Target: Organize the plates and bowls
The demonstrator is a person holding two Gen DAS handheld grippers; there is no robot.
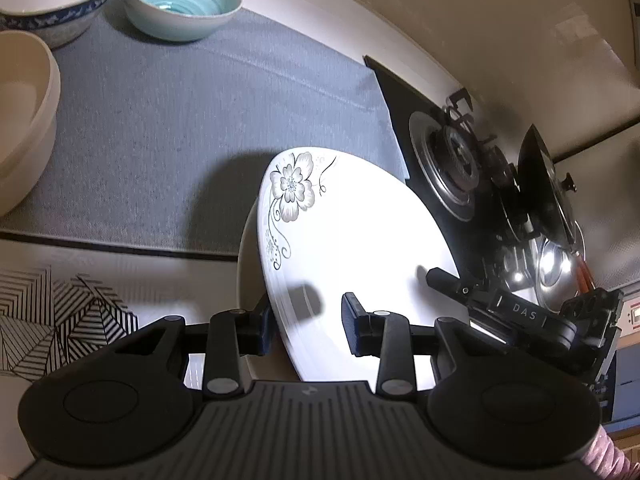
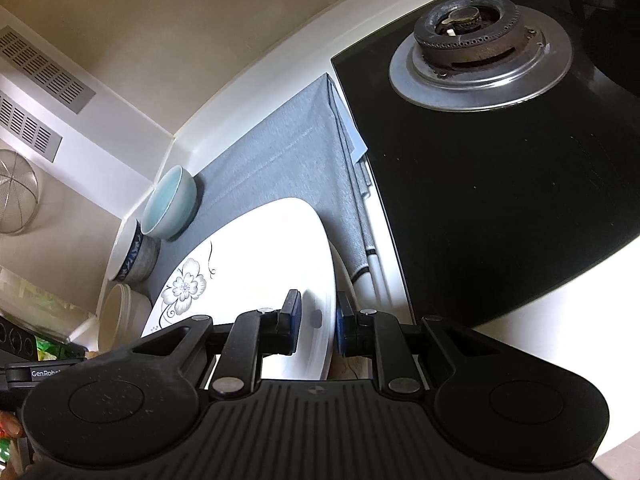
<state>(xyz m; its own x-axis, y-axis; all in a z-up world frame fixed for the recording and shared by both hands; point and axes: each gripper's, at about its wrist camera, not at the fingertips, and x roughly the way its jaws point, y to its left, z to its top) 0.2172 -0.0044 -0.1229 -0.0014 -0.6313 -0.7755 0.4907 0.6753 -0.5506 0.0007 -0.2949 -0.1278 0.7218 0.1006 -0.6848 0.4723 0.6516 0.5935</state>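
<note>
A white plate with a grey flower print point(image 1: 352, 232) hangs tilted over the grey mat point(image 1: 192, 120), one gripper on each side of it. My left gripper point(image 1: 310, 330) is shut on its near rim, one finger under the plate and one on its face. My right gripper point(image 2: 318, 326) is shut on the opposite rim of the plate point(image 2: 256, 256); in the left wrist view it point(image 1: 434, 278) reaches in from the right. A pale rim shows just beneath the plate; I cannot tell whether it is a second plate. A teal bowl point(image 1: 180, 0), a blue-patterned bowl point(image 1: 52, 4) and a cream bowl point(image 1: 24, 120) stand along the mat's far and left sides.
A black glass hob point(image 2: 500, 200) with a gas burner point(image 2: 476, 48) borders the mat on the right. A dark pot lid point(image 1: 536, 184) and shiny steel cookware point(image 1: 556, 268) stand further along it. A black-and-white striped object point(image 1: 52, 320) lies below the counter's front edge.
</note>
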